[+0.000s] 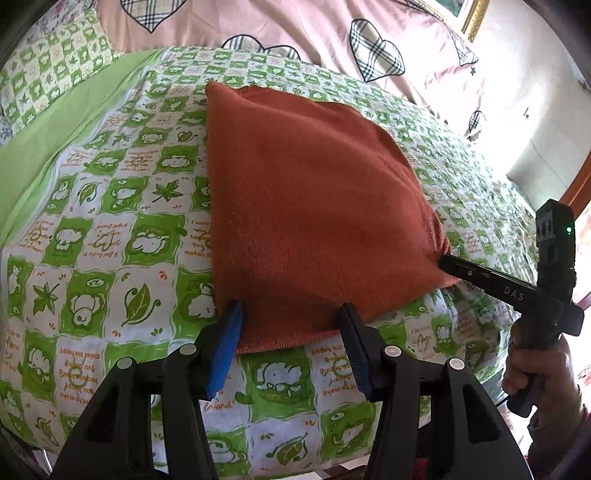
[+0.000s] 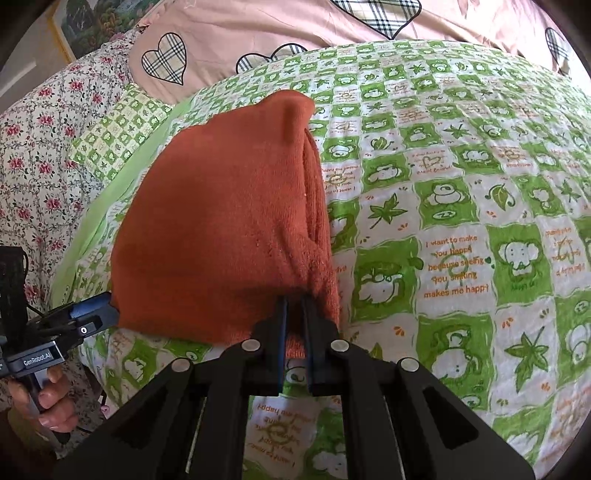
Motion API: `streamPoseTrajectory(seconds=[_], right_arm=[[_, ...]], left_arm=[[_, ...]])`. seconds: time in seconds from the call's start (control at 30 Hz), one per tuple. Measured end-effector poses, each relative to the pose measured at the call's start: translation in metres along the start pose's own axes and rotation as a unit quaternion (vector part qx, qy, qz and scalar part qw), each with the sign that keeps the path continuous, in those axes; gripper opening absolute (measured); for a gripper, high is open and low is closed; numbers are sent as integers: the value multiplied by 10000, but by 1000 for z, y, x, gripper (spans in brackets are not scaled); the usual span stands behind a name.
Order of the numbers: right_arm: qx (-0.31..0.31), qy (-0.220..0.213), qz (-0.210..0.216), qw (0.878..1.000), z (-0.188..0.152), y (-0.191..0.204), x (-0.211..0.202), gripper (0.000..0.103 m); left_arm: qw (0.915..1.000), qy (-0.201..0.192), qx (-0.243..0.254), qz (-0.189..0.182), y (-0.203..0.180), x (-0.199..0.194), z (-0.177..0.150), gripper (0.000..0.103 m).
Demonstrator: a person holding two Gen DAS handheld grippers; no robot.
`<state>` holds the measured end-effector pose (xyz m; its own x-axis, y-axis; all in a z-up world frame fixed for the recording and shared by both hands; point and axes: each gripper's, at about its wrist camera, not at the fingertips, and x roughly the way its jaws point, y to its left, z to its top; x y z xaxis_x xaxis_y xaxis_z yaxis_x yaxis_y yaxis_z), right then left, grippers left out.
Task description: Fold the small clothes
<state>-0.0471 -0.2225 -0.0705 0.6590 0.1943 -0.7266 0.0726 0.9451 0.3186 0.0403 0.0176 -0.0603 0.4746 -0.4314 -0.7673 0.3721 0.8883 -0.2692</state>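
Looking down my right gripper (image 2: 293, 306), I see its fingers pinched together on the near corner of the rust-orange cloth (image 2: 221, 221). My left gripper (image 1: 290, 314) stands apart, its fingers straddling the cloth's near edge (touching or not, I cannot tell). Folded, it lies on the green checked bedspread (image 1: 110, 221); beyond it, a pink quilt (image 2: 295, 33) with plaid hearts.

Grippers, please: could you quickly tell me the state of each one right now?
Left gripper: open, fingers straddling the near edge of the orange cloth.
Right gripper: closed on a corner of the orange cloth.
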Motion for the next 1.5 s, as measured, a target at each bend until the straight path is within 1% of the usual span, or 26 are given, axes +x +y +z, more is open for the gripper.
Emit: streamPoseTrajectory(seconds=[0.2,0.27,0.3,0.33,0.37,0.4,0.43,0.47,0.53,0.57,0.63,0.7,0.8,0.83,0.93,1.03,1.13,1.3,1.4,1.5], right_arm=[[139,-63,-43,9999,-6,2,-23,9],[144,-90,-33,9998,-9,3,-32,12],[148,-104,-27,9998,-10,3,-36,16],[155,-120,-24,9998,-12,5,-39,24],[155,-139,-19,9998,-14,6,-43,29],[133,-157,-14,9998,-16,8,-47,41],[99,-165,-19,9998,-19,10,-50,48],[77,-157,-21,9998,-20,12,-51,50],[7,-112,-6,9999,-25,16,-54,55],[-34,-78,1,10000,-28,18,-55,56],[-85,-10,63,9999,-34,22,-55,64],[-89,56,140,9998,-38,25,-55,69],[-155,90,222,9996,-39,30,-54,74],[-178,64,240,9995,-38,31,-55,77],[-216,-35,218,9995,-30,34,-56,86],[-274,-75,193,9994,-22,35,-55,91],[-351,-45,191,9992,-16,35,-51,96],[-479,195,96,9986,-7,39,-36,97],[-590,184,136,9980,2,42,-30,97],[-712,167,85,9973,12,45,-24,97]], left_arm=[[9996,138,-228,135,7,-12,-5,55],[9990,220,-360,174,10,-15,-9,56],[9986,251,-404,211,12,-17,-12,56],[9984,277,-413,276,12,-18,-14,56],[9982,283,-377,362,12,-21,-17,58],[9979,274,-311,491,10,-25,-21,60],[9975,260,-258,609,9,-28,-23,66],[9968,231,-182,750,8,-32,-27,71],[9951,164,-39,975,6,-39,-32,74],[9939,145,29,1091,6,-42,-35,78],[9917,117,123,1275,5,-47,-39,80],[9887,107,200,1482,5,-50,-40,81],[9871,53,154,1593,7,-54,-36,83],[9874,53,90,1580,8,-54,-33,84],[9883,67,5,1526,10,-51,-21,85],[9870,92,-27,1602,8,-44,-12,88],[9860,165,58,1656,2,-34,-7,89],[9842,257,203,1739,-7,-19,2,91],[9823,297,282,1825,-10,-12,10,94],[9793,312,345,1971,-10,-6,19,96]])
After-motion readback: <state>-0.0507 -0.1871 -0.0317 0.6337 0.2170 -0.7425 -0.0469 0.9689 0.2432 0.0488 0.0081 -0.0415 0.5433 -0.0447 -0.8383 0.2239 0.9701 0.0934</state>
